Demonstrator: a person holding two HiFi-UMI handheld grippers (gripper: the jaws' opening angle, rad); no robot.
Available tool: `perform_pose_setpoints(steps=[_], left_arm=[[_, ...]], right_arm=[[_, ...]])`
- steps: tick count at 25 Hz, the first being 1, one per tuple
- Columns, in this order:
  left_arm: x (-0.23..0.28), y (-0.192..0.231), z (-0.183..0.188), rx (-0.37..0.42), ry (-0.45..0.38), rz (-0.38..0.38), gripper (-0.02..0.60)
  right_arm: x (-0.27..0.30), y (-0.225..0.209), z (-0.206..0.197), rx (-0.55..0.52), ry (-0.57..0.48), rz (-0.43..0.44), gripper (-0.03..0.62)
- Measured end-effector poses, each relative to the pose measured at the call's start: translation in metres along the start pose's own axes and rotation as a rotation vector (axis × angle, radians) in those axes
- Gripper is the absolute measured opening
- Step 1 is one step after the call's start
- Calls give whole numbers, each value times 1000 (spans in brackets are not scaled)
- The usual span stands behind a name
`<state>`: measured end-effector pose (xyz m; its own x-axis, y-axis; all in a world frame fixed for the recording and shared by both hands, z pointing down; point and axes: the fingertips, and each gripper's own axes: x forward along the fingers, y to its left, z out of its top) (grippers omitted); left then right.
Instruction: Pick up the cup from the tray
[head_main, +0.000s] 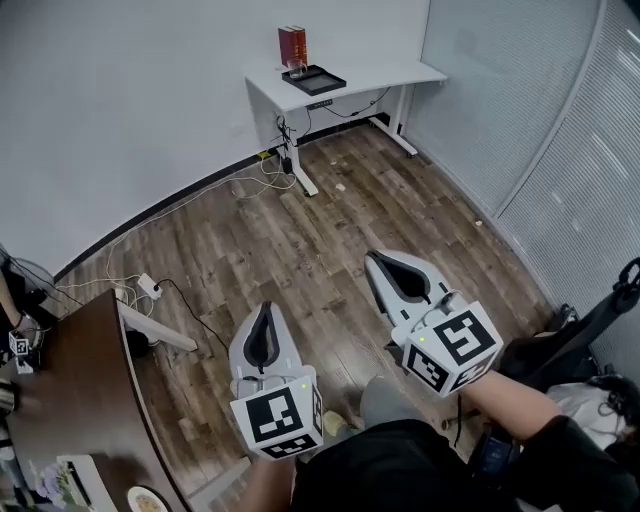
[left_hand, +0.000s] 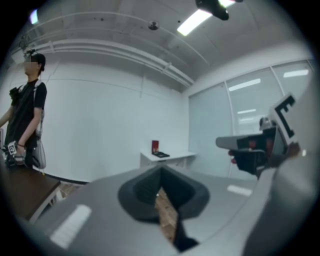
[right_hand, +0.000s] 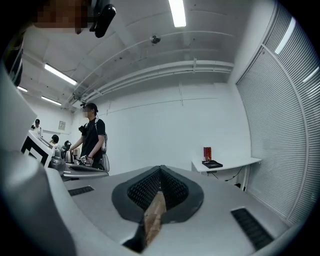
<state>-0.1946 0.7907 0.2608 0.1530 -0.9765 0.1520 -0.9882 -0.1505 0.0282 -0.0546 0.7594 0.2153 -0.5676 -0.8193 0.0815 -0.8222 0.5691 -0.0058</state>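
A white desk (head_main: 390, 72) stands far off against the back wall. On it lies a black tray (head_main: 318, 80) with a small clear cup (head_main: 296, 68) at its left end and a red box (head_main: 292, 44) just behind. Both grippers hang over the wood floor, well short of the desk. My left gripper (head_main: 265, 305) is shut with nothing in it, and so is my right gripper (head_main: 372, 257). The left gripper view shows the tray (left_hand: 161, 155) small beyond the shut left gripper (left_hand: 160, 186). In the right gripper view the tray (right_hand: 212, 163) sits to the right of the shut right gripper (right_hand: 160, 187).
A dark brown table (head_main: 60, 400) fills the lower left. Cables (head_main: 250, 180) and a power strip (head_main: 150, 285) lie on the floor by the wall. Blinds and glass panels (head_main: 570, 150) line the right side. A person (right_hand: 92, 137) stands by the counter at the left.
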Motion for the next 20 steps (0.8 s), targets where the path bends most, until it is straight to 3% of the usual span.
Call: perform_pose_setpoints(steps=[14, 20], left_arm=[[10, 16, 0, 22, -21, 25, 0], [61, 34, 4, 19, -24, 55, 0]], right_arm=[[26, 1, 3, -56, -51, 45, 12], [74, -20, 4, -68, -71, 76, 12]])
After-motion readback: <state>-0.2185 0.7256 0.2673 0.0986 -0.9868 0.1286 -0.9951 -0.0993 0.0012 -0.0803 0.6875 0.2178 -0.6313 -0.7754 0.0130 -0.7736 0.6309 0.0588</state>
